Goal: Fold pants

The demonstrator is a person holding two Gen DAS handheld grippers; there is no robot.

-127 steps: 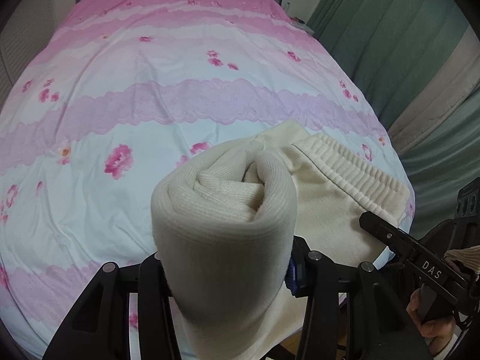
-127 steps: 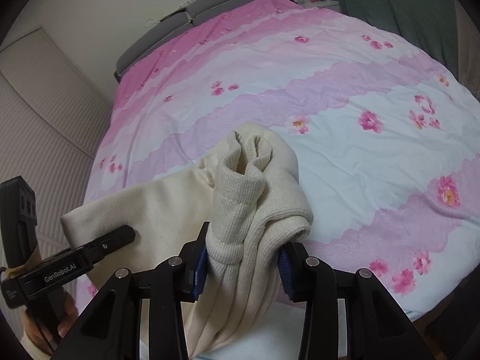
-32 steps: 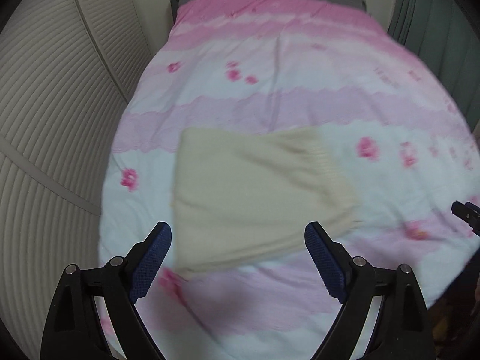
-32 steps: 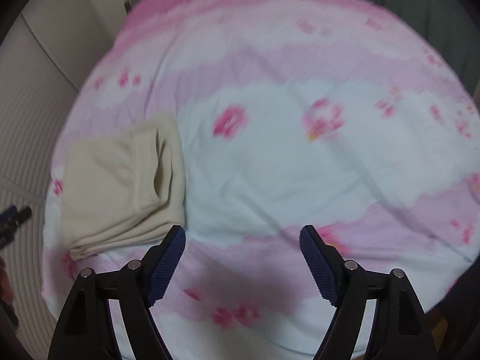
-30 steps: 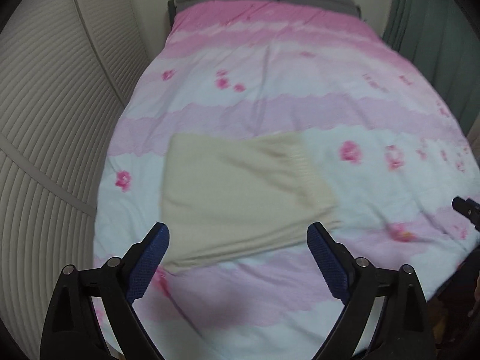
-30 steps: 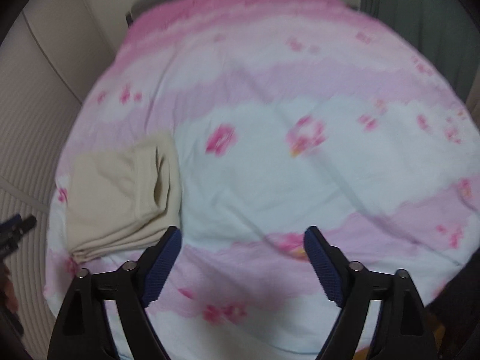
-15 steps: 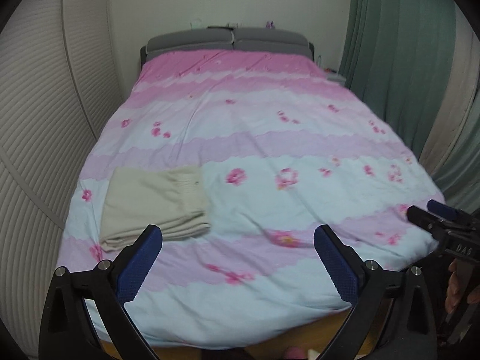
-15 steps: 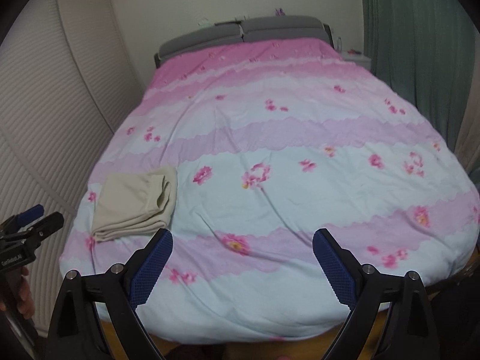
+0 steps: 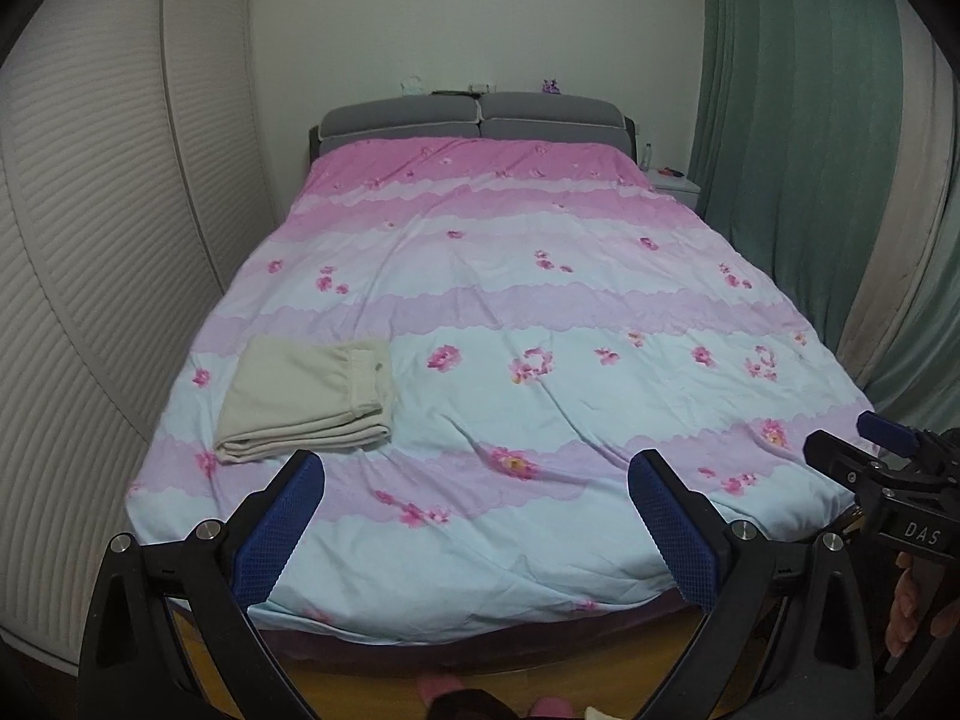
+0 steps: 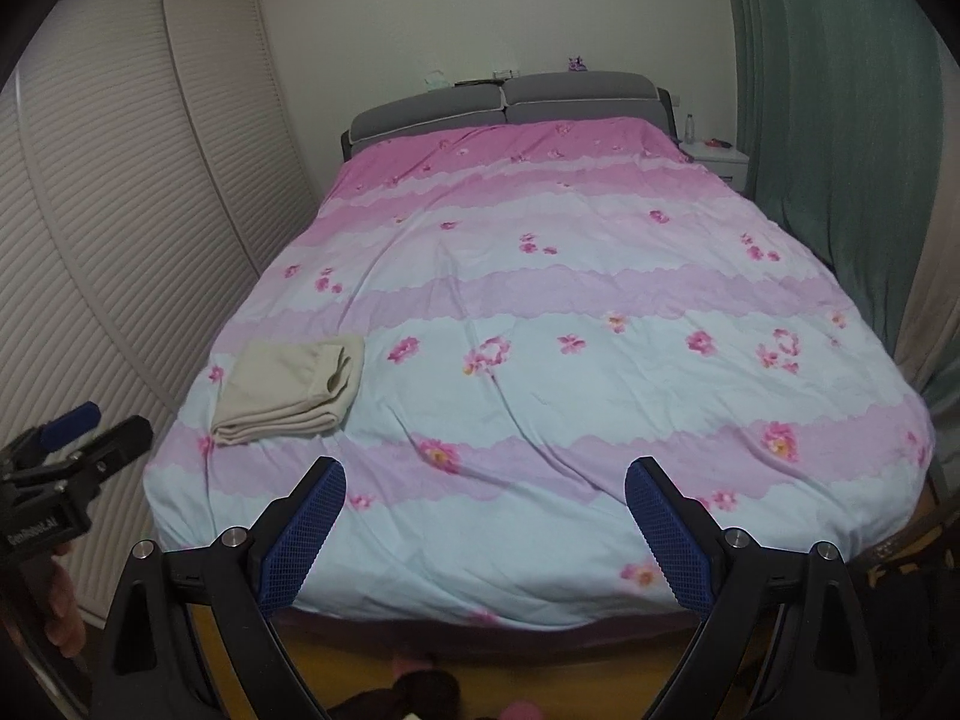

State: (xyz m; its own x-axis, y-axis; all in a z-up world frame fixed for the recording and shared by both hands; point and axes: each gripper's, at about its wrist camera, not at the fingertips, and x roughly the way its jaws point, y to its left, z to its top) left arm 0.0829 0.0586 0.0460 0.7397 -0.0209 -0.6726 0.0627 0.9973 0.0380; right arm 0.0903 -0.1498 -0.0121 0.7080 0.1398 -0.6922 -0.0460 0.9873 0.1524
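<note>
The cream pants (image 9: 306,399) lie folded in a flat rectangle on the near left part of the bed; they also show in the right wrist view (image 10: 291,390). My left gripper (image 9: 477,480) is open and empty, held back beyond the foot of the bed. My right gripper (image 10: 486,486) is open and empty, also beyond the foot of the bed. Each gripper shows at the edge of the other's view, the right one (image 9: 888,450) and the left one (image 10: 78,438).
The bed (image 9: 600,312) has a pink and pale blue flowered cover. A louvred wardrobe (image 9: 90,240) stands at the left, green curtains (image 9: 798,120) at the right, a white nightstand (image 9: 675,183) by the grey headboard (image 9: 474,114). Wooden floor (image 9: 360,684) lies below.
Both grippers let go of the pants, which now lie folded on the bed. Both have pulled back and up, away from the bed, so the whole bed shows.
</note>
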